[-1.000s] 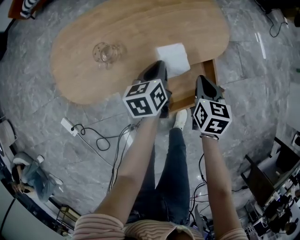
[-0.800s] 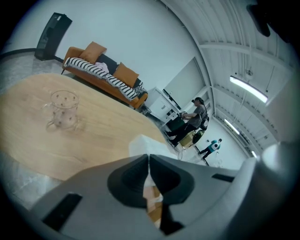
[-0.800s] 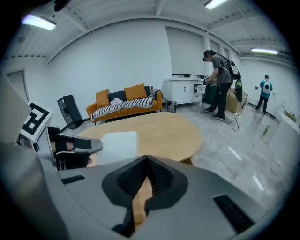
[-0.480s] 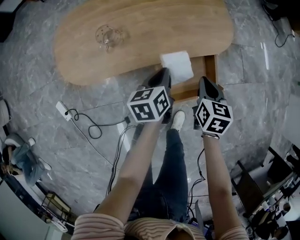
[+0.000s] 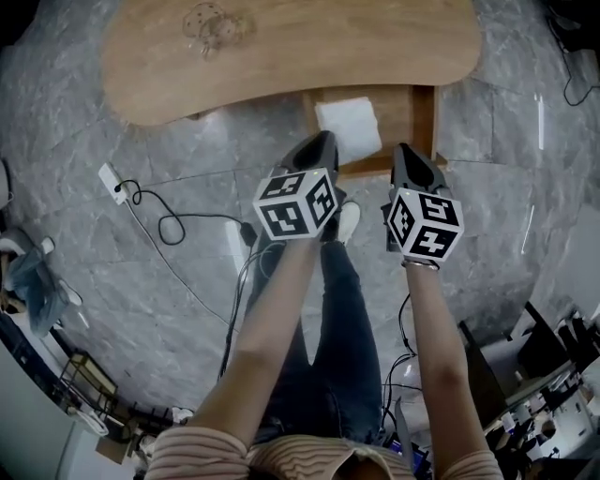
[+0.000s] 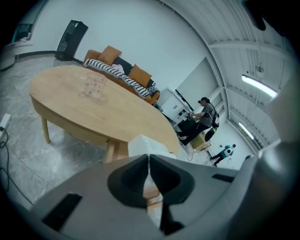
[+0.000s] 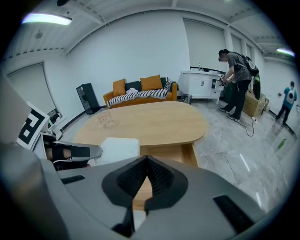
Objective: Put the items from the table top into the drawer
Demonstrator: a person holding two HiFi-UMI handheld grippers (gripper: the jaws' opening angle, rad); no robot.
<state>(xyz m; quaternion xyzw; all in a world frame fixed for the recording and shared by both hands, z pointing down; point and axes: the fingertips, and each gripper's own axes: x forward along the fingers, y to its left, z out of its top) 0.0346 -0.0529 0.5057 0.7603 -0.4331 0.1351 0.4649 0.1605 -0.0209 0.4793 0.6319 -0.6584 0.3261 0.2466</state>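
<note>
1. The left hand-held gripper [image 5: 319, 141] has its jaws pressed together with nothing between them. A white packet [image 5: 349, 127] lies just ahead to its right, in the open drawer [image 5: 417, 112].
2. The right hand-held gripper [image 5: 403, 150] is likewise closed and empty, with the packet ahead to its left.
3. A clear glass [image 5: 208, 21] stands on the bench [image 5: 309, 47], well ahead to the left.

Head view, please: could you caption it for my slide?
Left gripper holds a white pack over the open drawer; right gripper empty; glass on the table.

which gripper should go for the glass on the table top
Left, probably: the glass stands toward the table's left end, on the left gripper's side, while the right gripper hovers farther right at the drawer.
</note>
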